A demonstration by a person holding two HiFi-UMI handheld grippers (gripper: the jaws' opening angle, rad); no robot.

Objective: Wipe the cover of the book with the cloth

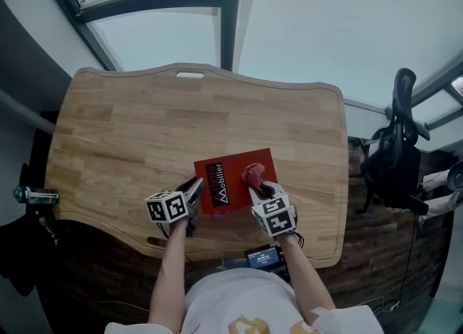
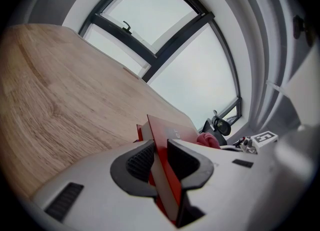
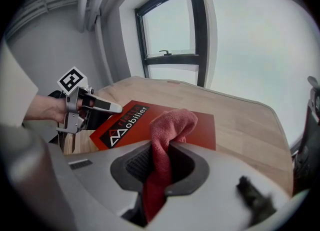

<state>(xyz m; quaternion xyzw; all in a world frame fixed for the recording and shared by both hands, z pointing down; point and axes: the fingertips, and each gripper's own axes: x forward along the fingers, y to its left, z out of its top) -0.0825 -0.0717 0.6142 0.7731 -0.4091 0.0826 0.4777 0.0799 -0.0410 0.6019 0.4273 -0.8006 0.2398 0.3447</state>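
Wiping the book (image 1: 230, 194) near the desk's (image 1: 145, 130) front edge

Our left gripper (image 1: 194, 188) pinches the book's left edge and our right gripper (image 1: 255, 189) is clamped on the cloth (image 1: 253, 173) atop the cover. We'd go for flat, overlapping sweeps, with the left anchoring.

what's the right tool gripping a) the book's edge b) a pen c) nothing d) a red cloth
D: the right gripper view shows the right tool shut on the red cloth, which bunches up over the book. The left tool is the one pinching the book's edge.
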